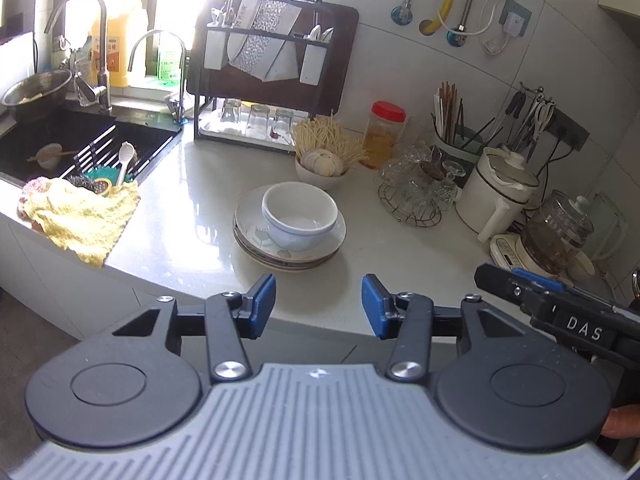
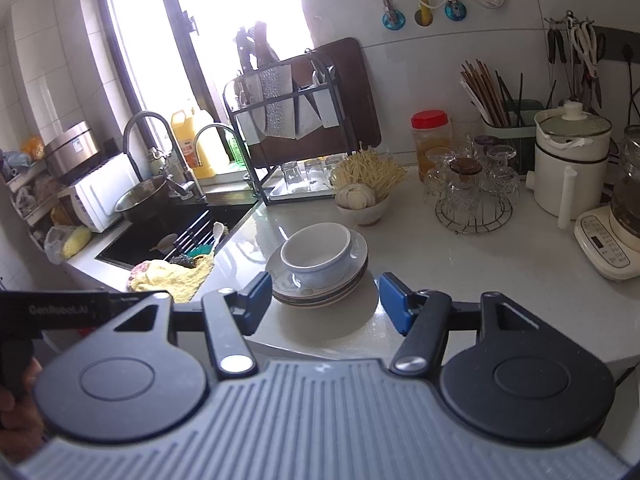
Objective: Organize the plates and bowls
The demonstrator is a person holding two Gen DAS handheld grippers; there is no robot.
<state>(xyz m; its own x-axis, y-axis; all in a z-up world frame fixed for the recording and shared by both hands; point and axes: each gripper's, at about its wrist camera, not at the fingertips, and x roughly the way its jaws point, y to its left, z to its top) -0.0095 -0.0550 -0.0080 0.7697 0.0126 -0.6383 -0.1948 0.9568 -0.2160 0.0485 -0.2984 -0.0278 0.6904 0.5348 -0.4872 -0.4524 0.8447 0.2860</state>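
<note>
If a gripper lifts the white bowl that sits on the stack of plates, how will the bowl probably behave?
The white bowl looks glazed and shiny, so it is probably stiff, slippery and breakable if dropped. Its walls look thick, so it may be rather heavy for its size. It rests loosely on the stack of plates, seemingly a little tilted, so a push could slide it on the smooth top plate.

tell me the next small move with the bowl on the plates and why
Probably ease the right gripper forward to the white bowl, jaws straddling its near rim. The bowl sits on the stack of plates, so it likely has to come off first. Both grippers are open, empty and short of the stack; the left gripper hangs level with it.
</note>
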